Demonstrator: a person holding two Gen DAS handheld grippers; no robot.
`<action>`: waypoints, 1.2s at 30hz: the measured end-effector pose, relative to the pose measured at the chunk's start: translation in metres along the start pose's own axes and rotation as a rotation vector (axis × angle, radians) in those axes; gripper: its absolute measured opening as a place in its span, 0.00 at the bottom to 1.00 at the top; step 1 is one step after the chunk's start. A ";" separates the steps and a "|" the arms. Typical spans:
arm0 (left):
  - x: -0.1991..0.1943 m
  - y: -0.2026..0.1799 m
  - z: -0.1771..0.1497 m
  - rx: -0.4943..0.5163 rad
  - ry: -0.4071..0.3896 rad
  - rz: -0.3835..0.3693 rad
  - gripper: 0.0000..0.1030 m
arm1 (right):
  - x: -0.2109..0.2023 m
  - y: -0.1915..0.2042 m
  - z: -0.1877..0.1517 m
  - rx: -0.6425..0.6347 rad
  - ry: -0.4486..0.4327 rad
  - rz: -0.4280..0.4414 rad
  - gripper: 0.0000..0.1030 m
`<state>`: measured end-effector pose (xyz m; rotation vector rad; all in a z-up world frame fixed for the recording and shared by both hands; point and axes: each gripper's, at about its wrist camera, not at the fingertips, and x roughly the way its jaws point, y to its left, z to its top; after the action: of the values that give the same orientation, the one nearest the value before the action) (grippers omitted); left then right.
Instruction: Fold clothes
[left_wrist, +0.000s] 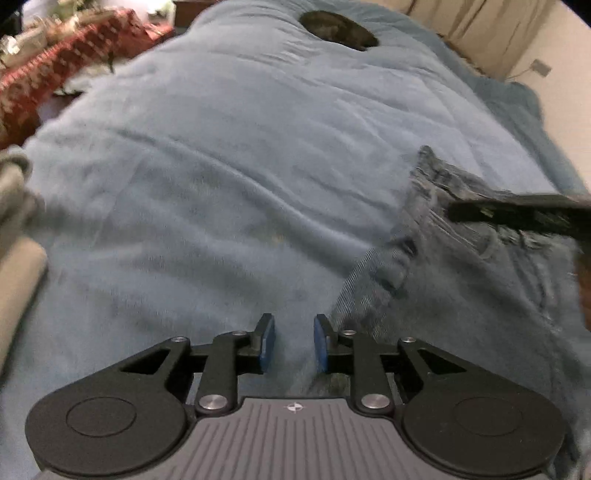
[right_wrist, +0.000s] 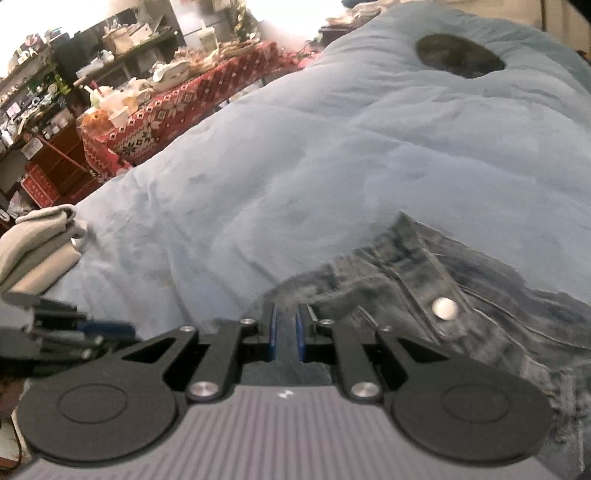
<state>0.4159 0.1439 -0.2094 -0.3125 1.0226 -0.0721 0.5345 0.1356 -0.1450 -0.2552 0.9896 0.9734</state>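
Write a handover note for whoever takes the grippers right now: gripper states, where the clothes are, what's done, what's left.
Left gripper: open, nothing between the pads; the jeans edge lies just beside it.
Right gripper: shut on a fold of the jeans.
Jeans: rumpled on the blanket, button facing up, not folded yet.
Done: a folded grey pile sits at the blanket's left edge.
Left: probably grip the jeans with the left gripper too, spread them flat, then fold.
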 end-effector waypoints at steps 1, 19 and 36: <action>0.000 0.003 -0.003 0.000 0.005 -0.025 0.23 | 0.004 0.002 0.001 -0.006 0.008 0.003 0.11; 0.004 0.013 -0.008 0.010 0.096 -0.119 0.04 | 0.043 -0.003 0.003 -0.068 0.068 0.047 0.11; -0.011 0.018 -0.010 -0.119 0.028 -0.003 0.11 | 0.065 0.054 -0.020 -0.172 0.132 0.138 0.09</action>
<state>0.4001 0.1615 -0.2105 -0.4227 1.0566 -0.0180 0.4921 0.1918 -0.1957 -0.4033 1.0553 1.1817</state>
